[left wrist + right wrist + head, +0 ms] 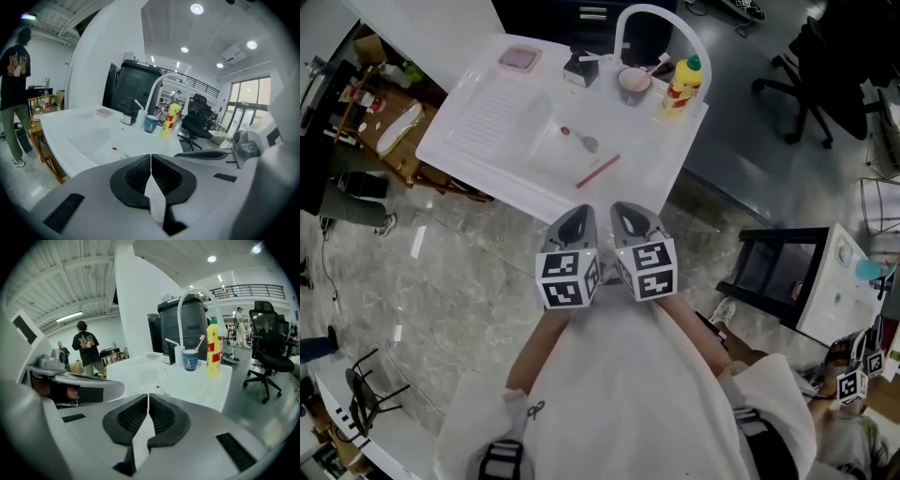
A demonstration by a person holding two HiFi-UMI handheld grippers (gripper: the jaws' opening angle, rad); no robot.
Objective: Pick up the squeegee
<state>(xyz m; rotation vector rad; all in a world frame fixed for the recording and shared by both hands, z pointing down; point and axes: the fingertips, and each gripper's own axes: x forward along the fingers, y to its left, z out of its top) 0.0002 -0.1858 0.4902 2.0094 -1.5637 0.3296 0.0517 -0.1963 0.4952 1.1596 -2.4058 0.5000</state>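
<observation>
Both shut, nothing held: grey left gripper (577,223) and grey right gripper (634,221). The thin red bar-shaped squeegee (598,171) lies flat on the white counter (487,112), just ahead of both grippers. Likely light, stiff and low-lying, so I'd open wide and pinch it mid-length.

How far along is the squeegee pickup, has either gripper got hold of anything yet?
Done: nothing yet. The thin red tool, likely the squeegee, lies untouched on the white counter. In hand: nothing; the left gripper and right gripper are both shut and empty, side by side short of the counter's edge. Still to do: reach it, open, grip, lift.
</observation>
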